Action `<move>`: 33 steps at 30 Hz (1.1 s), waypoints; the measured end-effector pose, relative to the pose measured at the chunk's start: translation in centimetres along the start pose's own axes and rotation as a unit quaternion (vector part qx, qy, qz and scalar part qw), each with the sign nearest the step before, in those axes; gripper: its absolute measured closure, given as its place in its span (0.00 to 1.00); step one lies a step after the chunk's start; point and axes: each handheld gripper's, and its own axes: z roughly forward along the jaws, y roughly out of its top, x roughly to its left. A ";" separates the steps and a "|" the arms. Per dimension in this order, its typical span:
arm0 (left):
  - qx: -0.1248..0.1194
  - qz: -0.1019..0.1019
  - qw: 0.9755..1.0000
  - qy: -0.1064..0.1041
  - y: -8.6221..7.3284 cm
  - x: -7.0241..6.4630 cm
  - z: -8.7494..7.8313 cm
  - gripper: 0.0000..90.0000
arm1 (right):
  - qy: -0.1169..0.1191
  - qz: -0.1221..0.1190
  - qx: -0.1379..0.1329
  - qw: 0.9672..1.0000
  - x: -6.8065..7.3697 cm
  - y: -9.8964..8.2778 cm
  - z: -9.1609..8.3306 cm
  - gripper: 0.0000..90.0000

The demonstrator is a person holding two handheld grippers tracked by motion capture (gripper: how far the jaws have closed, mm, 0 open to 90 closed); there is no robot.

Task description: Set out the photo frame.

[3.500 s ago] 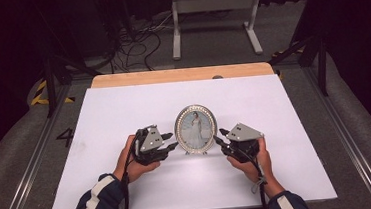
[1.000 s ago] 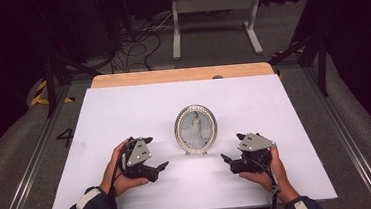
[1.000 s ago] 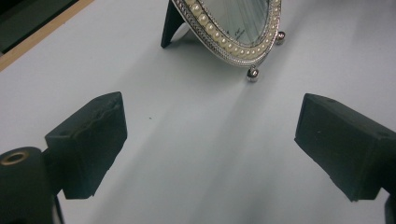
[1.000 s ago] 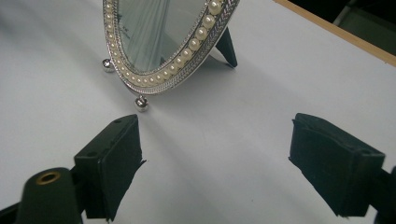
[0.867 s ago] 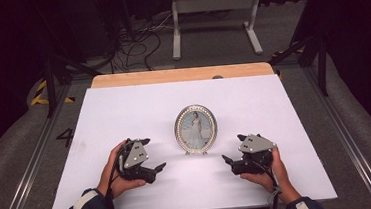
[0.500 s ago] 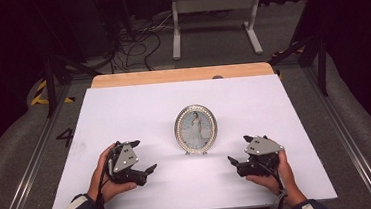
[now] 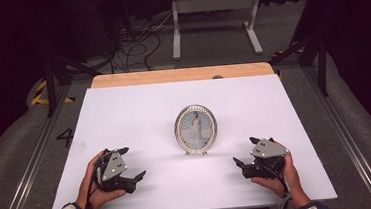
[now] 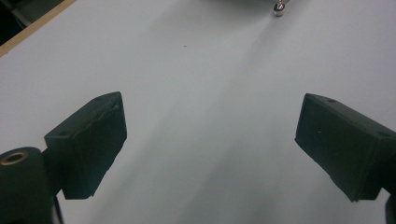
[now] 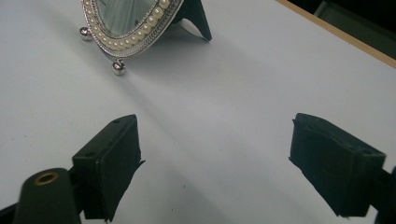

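Observation:
An oval picture frame (image 7: 195, 129) with a pearl-studded silver rim stands upright on small ball feet at the middle of the white table (image 7: 138, 108). My left gripper (image 7: 132, 163) rests near the front left, held in a hand, well apart from the frame. Its jaws are spread wide over bare table (image 8: 210, 121), and one ball foot of the frame (image 8: 279, 9) peeks in at the top. At the front right, my right gripper (image 7: 245, 151) is open too, nothing between its fingers (image 9: 215, 130). The frame's lower rim and rear prop (image 9: 135, 23) lie ahead and left of it.
A wooden strip (image 7: 181, 74) runs along the table's far edge. Beyond it, cables (image 7: 133, 43) and a white metal stand (image 7: 211, 12) sit on the floor. Metal rails (image 7: 28, 167) flank the table on both sides.
Both grippers have pulled back from the frame's sides, toward the front edge and outward. The frame stays standing in the same place.

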 end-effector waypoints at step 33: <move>0.009 -0.081 0.996 0.036 -5.2 1.8 -4.3 0.10 | -0.051 0.045 0.019 0.997 -1.6 -4.3 -2.5 0.15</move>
